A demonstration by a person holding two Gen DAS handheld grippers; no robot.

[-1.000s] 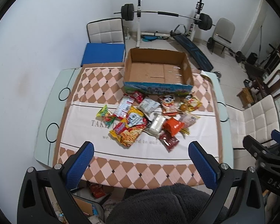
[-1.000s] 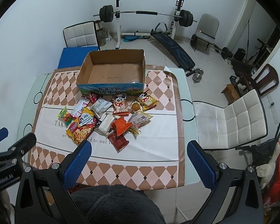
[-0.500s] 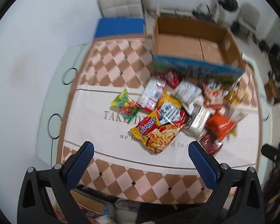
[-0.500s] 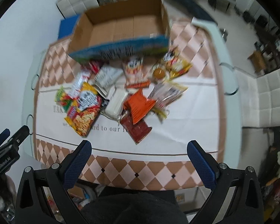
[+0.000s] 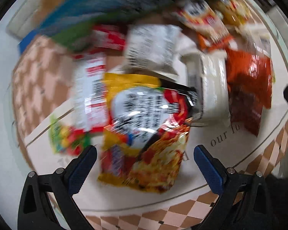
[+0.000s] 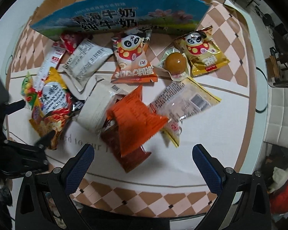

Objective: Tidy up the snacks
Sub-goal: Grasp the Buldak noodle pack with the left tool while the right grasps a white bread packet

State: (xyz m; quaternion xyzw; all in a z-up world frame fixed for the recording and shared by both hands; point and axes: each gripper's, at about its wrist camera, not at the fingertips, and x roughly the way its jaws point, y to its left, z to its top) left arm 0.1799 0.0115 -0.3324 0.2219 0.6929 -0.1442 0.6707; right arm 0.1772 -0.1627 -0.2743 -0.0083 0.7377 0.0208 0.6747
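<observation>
The glossy yellow-and-red noodle packet fills the centre of the motion-blurred left wrist view, its long axis seemingly running bottom to top, between the spread, empty fingers of the left gripper. The right gripper hangs released over a crinkled orange foil pouch at mid-frame, below the blue-printed cardboard box.

Count, right wrist view:
- cardboard box: 1
- panda-print packets: 2, one orange and one gold
- yellow noodle bag: 1
- orange packets: 1
- dark red packets: 1
- white wrapped packs: 1
- round brown sealed snacks: 1

Total packet number in the pile cannot be fixed; several overlap.
</observation>
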